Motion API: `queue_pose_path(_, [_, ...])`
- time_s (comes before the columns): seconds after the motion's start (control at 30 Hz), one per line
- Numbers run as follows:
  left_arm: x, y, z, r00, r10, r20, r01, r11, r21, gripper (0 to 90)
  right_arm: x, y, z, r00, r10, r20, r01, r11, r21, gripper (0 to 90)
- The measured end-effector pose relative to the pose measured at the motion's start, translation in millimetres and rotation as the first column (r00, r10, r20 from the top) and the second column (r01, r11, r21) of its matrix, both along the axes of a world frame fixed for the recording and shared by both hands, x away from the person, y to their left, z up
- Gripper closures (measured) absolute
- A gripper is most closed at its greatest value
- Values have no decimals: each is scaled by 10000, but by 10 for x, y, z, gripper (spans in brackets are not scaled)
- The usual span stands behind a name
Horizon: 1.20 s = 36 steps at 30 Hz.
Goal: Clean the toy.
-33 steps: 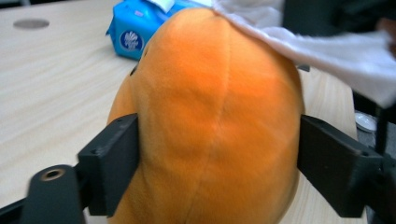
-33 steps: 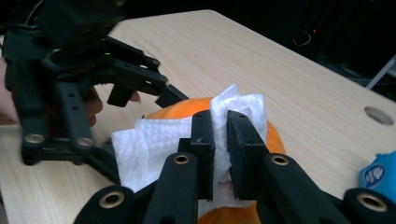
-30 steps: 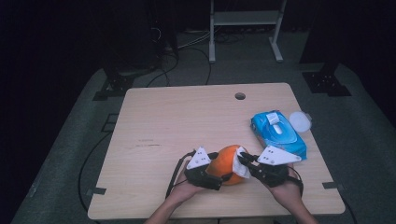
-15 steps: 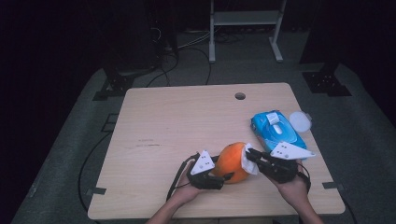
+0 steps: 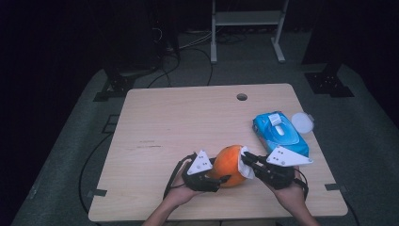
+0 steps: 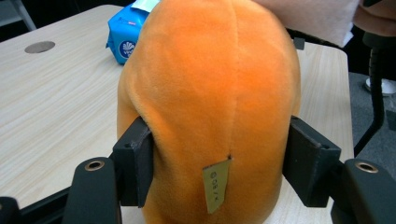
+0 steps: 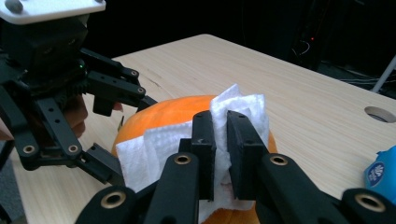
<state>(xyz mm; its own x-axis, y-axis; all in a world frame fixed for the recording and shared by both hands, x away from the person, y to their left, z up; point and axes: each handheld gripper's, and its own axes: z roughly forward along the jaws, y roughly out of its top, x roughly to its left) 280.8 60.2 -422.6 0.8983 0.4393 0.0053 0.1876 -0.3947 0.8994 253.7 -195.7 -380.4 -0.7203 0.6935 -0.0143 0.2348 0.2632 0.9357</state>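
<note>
An orange plush toy (image 5: 230, 162) sits near the table's front edge between both hands. My left gripper (image 5: 221, 170) has just been closing and is now shut on it. In the left gripper view its pads (image 6: 135, 163) press into both sides of the toy (image 6: 210, 93), which has a small tag at its base. My right gripper (image 7: 222, 140) is shut on a white wipe (image 7: 243, 109) draped on the toy's (image 7: 173, 109) top right side. From above, the right gripper (image 5: 247, 157) comes in from the right with the wipe (image 5: 245, 167) against the toy.
A blue pack of wipes (image 5: 280, 132) lies at the right of the table with a round white lid (image 5: 302, 122) beside it. There is a cable hole (image 5: 242, 97) near the far edge. A metal stand and cables are on the floor beyond the table.
The left gripper's jaws, wide open a second ago, have closed onto the orange toy. The toy has shifted a little up and right. The right gripper stays shut on the wipe.
</note>
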Motion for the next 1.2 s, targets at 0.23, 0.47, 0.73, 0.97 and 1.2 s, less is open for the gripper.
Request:
queue_pose_path(0.23, [7,13,36,10000,30,19,-30,10000,-9,348,132,-111,-116,9963,-141,-849,172,9992,351,810])
queue_pose_path(0.47, [47,-37,-39,9996,1,-278,11,9991,435,340,148,-118,-137,9949,-83,-1010,130,9989,455,810])
queue_pose_path(0.73, [67,-141,-94,9996,-127,-264,140,9987,493,309,39,89,-102,9963,583,-626,-572,9982,195,809])
queue_pose_path(0.97, [79,-138,-113,9998,-177,2,177,9985,513,231,29,153,-131,9967,714,-394,-733,9961,-487,804])
queue_pose_path(1.2, [87,-182,-145,9999,-159,41,157,9989,441,233,143,-112,-178,9977,-323,-594,294,9984,-490,809])
